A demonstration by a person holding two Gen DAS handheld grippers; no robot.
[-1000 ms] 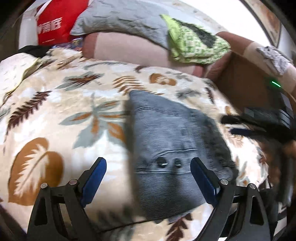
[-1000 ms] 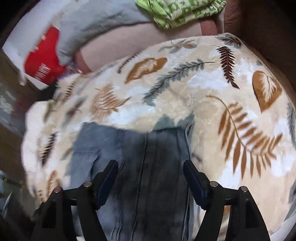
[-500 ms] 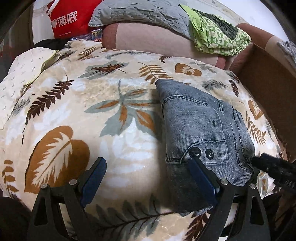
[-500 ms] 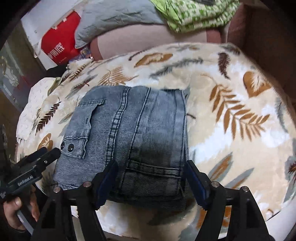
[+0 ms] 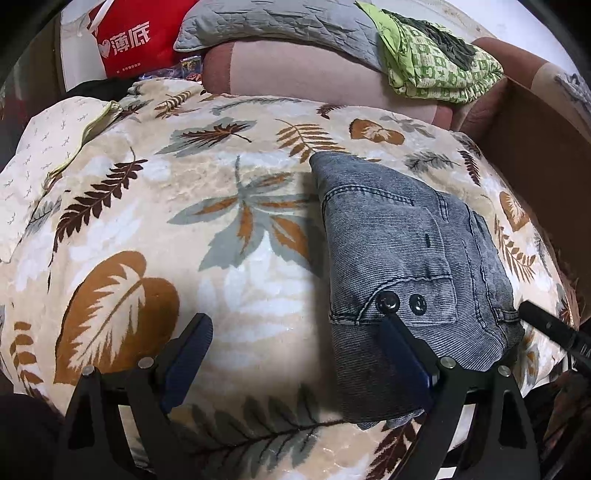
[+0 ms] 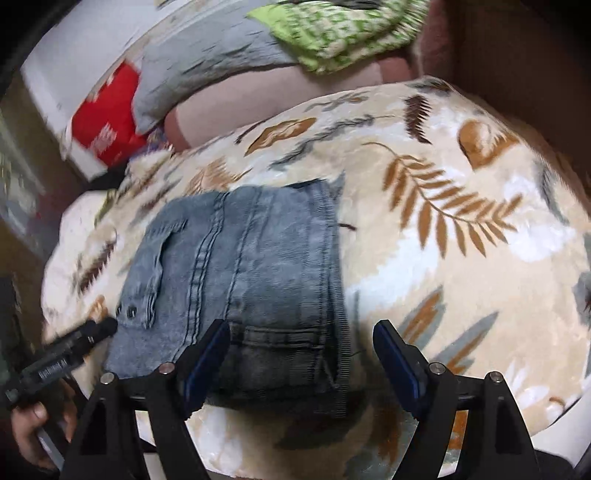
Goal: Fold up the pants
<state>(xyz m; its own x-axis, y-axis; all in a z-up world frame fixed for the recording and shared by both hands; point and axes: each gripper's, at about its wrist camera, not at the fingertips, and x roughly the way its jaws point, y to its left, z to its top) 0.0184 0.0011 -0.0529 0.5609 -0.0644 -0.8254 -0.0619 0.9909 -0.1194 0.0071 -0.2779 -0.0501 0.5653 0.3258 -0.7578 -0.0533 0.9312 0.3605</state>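
Note:
The grey-blue denim pants [image 5: 406, 251] lie folded into a compact rectangle on a leaf-patterned blanket [image 5: 229, 206], pocket flap and two snaps facing up. My left gripper [image 5: 295, 328] is open; its right finger hangs over the bundle's near left edge, and nothing is gripped. In the right wrist view the pants [image 6: 240, 280] sit left of centre. My right gripper [image 6: 303, 332] hovers at their near right corner. Its jaws are opening, with that corner under the gap and the pads off the cloth. The left gripper's tip [image 6: 74, 343] and a hand [image 6: 29, 424] show at lower left.
Behind the blanket are a pinkish sofa back [image 5: 314, 70], a grey quilted pillow [image 5: 273, 26], a green patterned cloth [image 5: 436, 62] and a red bag [image 5: 140, 37]. A brown panel [image 5: 535, 147] stands at the right. Bare blanket stretches left of the pants.
The right gripper has drawn back off the pants toward their near right corner, with its jaws wider. The left view has swung left, so the pants now sit under its right finger.

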